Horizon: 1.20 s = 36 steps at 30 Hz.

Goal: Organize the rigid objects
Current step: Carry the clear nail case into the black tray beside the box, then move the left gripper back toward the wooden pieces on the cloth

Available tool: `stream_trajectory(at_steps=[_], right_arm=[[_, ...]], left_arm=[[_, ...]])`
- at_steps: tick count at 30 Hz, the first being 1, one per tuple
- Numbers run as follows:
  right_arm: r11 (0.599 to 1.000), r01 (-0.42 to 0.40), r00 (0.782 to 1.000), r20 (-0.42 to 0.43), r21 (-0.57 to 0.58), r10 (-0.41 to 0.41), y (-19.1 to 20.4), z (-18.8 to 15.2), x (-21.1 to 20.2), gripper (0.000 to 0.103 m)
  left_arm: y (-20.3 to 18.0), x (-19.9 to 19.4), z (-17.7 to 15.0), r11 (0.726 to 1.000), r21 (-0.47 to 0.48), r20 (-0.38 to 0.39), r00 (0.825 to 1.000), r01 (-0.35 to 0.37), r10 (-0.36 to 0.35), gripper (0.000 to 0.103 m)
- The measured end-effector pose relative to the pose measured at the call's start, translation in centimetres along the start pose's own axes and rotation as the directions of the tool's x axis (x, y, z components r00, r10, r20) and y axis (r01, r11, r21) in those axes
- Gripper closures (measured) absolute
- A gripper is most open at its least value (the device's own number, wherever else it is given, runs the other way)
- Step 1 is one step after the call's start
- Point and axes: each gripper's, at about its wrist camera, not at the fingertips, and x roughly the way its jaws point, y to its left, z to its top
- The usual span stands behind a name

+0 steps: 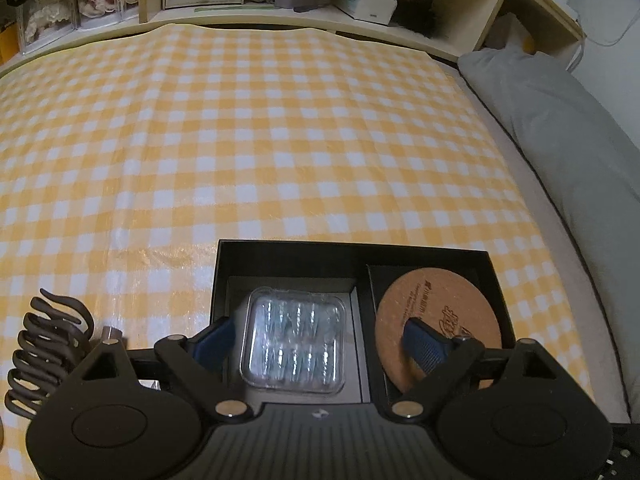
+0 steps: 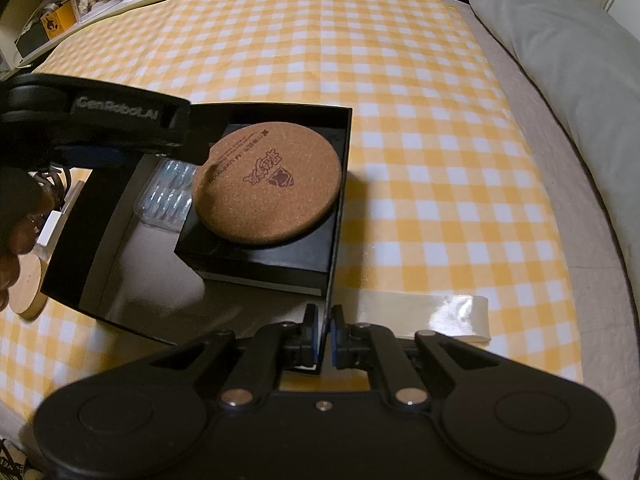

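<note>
From the left wrist, a black box [image 1: 352, 256] is seen on a yellow checked cloth [image 1: 240, 140]. Inside it a clear blister pack [image 1: 294, 340] lies flat in the left part, and a cork coaster [image 1: 436, 312] rests on a smaller black insert on the right. The left gripper [image 1: 324, 344] is held over the box with its jaws wide apart; the pack lies between the blue pads without being pressed. A brown hair claw [image 1: 44, 352] lies on the cloth beside the box.

From the right wrist, the right gripper [image 2: 325, 336] is seen clamped on the near wall of the black box [image 2: 340, 184]. The coaster [image 2: 268, 184] overhangs the pack [image 2: 168, 192] slightly. A strip of tape [image 2: 424, 314] lies just beside the box.

If the left gripper is lifted carelessly, its right pad could likely catch the coaster and drag it off the insert. If the clamped wall is pulled, the box might tilt and its contents slide.
</note>
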Motion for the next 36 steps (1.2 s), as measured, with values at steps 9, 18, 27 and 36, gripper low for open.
stream_trajectory(at_steps=[9, 18, 27, 36], right_arm=[[1.000, 0.000, 1.000, 0.000, 0.001, 0.000, 0.0, 0.0, 0.1, 0.097], [1.000, 0.001, 1.000, 0.001, -0.001, -0.001, 0.0, 0.0, 0.1, 0.097], [1.000, 0.002, 1.000, 0.001, 0.000, -0.002, 0.1, 0.0, 0.1, 0.097], [1.000, 0.002, 1.000, 0.001, 0.001, -0.002, 0.1, 0.0, 0.1, 0.097]], left_arm=[[-0.5, -2.9, -1.0, 0.998, 0.028, 0.002, 0.999, 0.048, -0.048, 0.012], [-1.6, -6.3, -1.8, 0.993, 0.104, 0.023, 0.998, 0.062, -0.065, 0.009], [-0.3, -10.7, -3.2, 0.984, 0.173, 0.099, 0.994, 0.039, -0.057, 0.000], [4.8, -12.6, -4.5, 0.986, 0.167, 0.123, 0.992, 0.006, -0.027, 0.000]])
